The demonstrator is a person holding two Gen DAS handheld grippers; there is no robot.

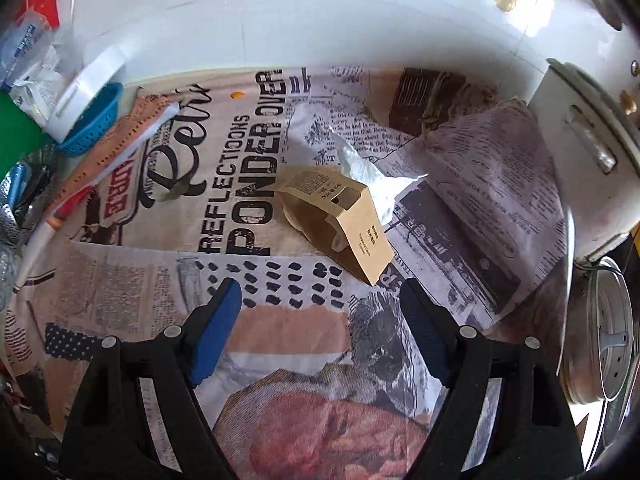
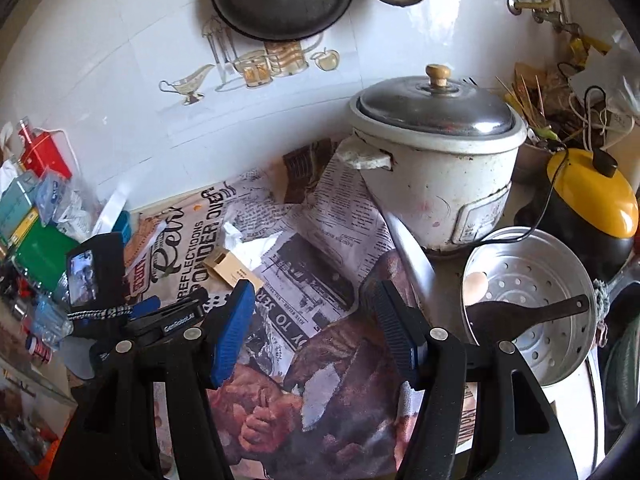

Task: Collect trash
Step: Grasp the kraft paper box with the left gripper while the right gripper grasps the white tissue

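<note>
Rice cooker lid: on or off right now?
On. The metal lid sits flat on the white rice cooker, knob up, with no gap visible at the rim.

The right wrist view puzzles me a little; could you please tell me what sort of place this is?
Most likely a home kitchen counter: a white rice cooker with a metal lid, a perforated steamer tray beside it, and a dark pan hanging on the tiled wall.

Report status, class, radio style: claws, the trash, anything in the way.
Left claw open, empty, short of the cardboard box. Right claw open, empty. Crumpled tissue touching box's far side. Rice cooker off right, approach clear.
</note>
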